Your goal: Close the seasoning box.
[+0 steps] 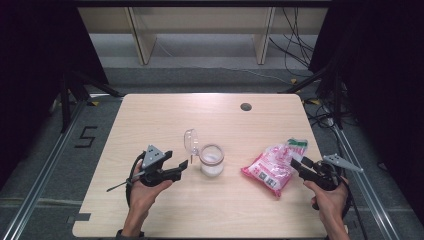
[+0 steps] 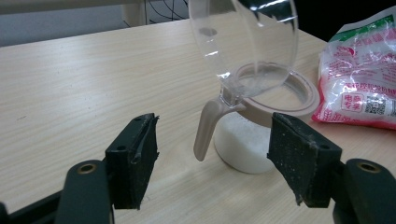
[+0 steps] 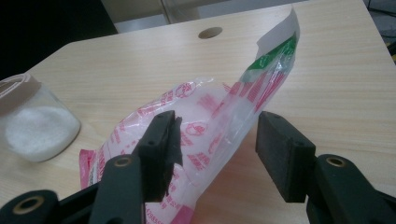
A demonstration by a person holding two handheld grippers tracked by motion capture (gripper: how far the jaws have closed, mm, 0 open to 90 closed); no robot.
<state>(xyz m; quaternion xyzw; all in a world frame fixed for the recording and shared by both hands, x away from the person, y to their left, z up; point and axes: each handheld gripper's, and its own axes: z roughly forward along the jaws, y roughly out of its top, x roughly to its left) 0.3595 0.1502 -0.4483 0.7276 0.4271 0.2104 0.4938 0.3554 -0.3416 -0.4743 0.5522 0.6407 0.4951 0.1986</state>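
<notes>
Black jaws of the right tool point(image 3: 212, 154) stood wide around the pink-printed plastic bag point(image 3: 205, 116), pads off the film, so the bag lay loose on the table point(image 1: 150, 120). Over on the left, the left tool point(image 2: 215, 161) gaped wide too, gripping nothing, just short of the glass jar point(image 2: 247, 144) with its hinged lid point(image 2: 247, 37) tipped up. White granules already sat in that jar; pouring looked finished, closing the lid remained.

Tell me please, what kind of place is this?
Probably a lab or recording room, not a kitchen. The bare wooden table stands between dark curtains, loose cables lie on the grey floor, and a number is taped beside a metal rail.
</notes>
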